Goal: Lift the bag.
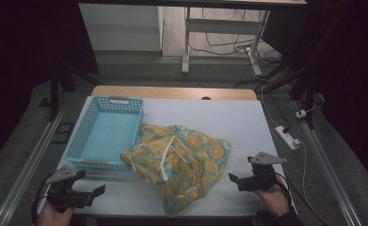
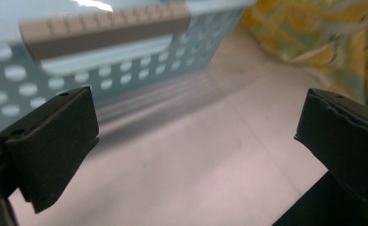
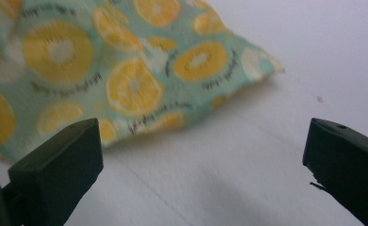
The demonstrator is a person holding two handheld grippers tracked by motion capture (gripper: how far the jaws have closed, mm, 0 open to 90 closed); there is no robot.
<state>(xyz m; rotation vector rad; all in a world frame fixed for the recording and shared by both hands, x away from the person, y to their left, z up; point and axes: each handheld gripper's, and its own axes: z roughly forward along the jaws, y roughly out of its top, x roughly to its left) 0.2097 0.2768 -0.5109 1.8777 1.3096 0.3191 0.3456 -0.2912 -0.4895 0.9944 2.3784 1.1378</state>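
Now both grippers wait, jaws wide apart and holding nothing.
Nearest, the left gripper (image 1: 90,193) and right gripper (image 1: 238,181) flank the cloth (image 1: 181,157), which lies crumpled mid-table; beyond, a basket (image 1: 85,134) touches its left edge.

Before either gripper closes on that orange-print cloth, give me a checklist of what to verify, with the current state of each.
1. Left gripper open: ok, jaws wide apart in the left gripper view.
2. Right gripper open: ok, jaws spread, nothing between them.
3. Cloth within reach: ok, it lies crumpled on the table between both grippers, apart from each.
4. Basket ready to receive: ok, it looks empty and sits upright at the table's left.
5. Cloth free of the basket: cannot tell, one edge lies at the basket's right wall and may touch it.
6. White strap untangled: cannot tell, it loops across the folds.
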